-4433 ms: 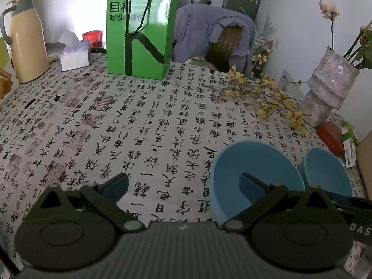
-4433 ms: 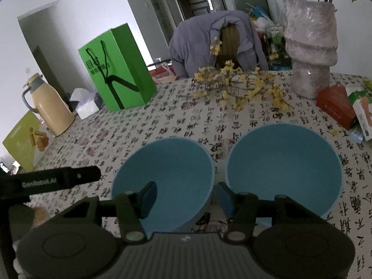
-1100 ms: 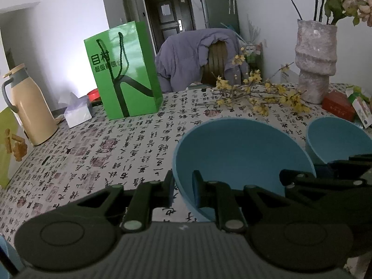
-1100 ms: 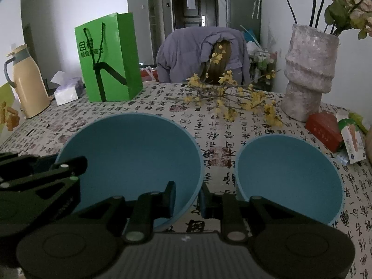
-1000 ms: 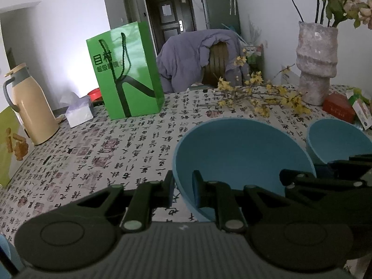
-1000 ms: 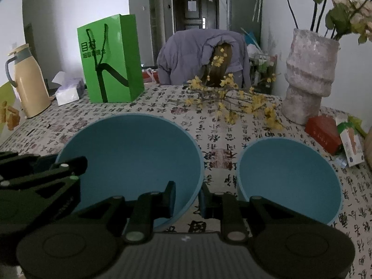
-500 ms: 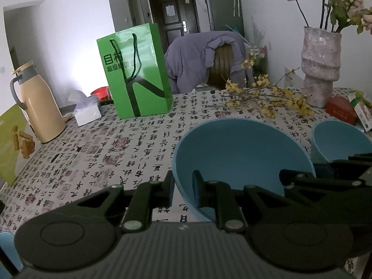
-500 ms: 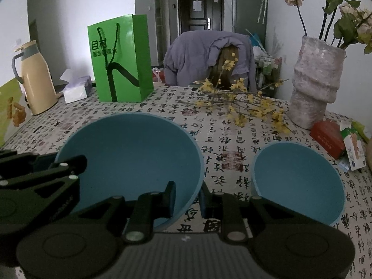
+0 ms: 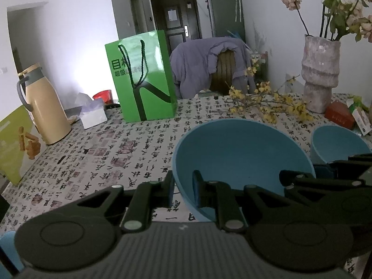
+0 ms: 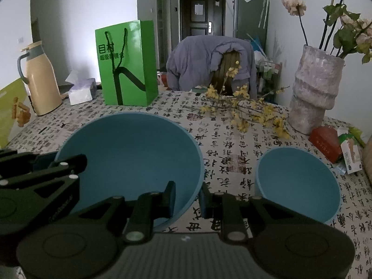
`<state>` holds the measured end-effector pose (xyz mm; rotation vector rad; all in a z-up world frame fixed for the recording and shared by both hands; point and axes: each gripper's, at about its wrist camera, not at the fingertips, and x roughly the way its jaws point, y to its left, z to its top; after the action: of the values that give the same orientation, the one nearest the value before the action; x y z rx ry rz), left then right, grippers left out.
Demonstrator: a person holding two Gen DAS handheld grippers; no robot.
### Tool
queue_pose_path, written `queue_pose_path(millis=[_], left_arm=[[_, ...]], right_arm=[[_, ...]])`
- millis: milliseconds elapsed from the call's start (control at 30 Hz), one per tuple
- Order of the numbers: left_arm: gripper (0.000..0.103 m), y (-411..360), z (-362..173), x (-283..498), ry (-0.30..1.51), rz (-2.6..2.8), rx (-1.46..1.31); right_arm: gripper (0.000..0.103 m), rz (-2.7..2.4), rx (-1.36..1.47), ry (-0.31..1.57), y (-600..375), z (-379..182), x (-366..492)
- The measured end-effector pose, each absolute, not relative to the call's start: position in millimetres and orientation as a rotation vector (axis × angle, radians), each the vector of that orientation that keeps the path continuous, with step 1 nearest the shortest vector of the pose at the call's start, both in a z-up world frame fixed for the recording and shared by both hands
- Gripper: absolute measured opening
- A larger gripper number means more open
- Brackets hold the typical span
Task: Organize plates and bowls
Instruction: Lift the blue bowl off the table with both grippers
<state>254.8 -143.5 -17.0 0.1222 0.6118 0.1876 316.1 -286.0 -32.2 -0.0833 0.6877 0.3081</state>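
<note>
My left gripper is clamped on the near left rim of the big bowl, one finger outside the wall and one inside, and I can see the right gripper gripping the same bowl's right rim. The small bowl sits on the tablecloth just right of the big one. Farther back I see a green bag, a flask and a tissue box at left, yellow sprigs and a vase at right.
</note>
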Motion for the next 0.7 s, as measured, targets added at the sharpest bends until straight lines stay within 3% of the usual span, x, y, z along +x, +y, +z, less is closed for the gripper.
queue_pose_path(millis=[700], left_arm=[[0.017, -136, -5, 235, 0.583, 0.191, 0.116]], right_arm=[[0.020, 0.308, -0.093, 0.664, -277, -19, 297]])
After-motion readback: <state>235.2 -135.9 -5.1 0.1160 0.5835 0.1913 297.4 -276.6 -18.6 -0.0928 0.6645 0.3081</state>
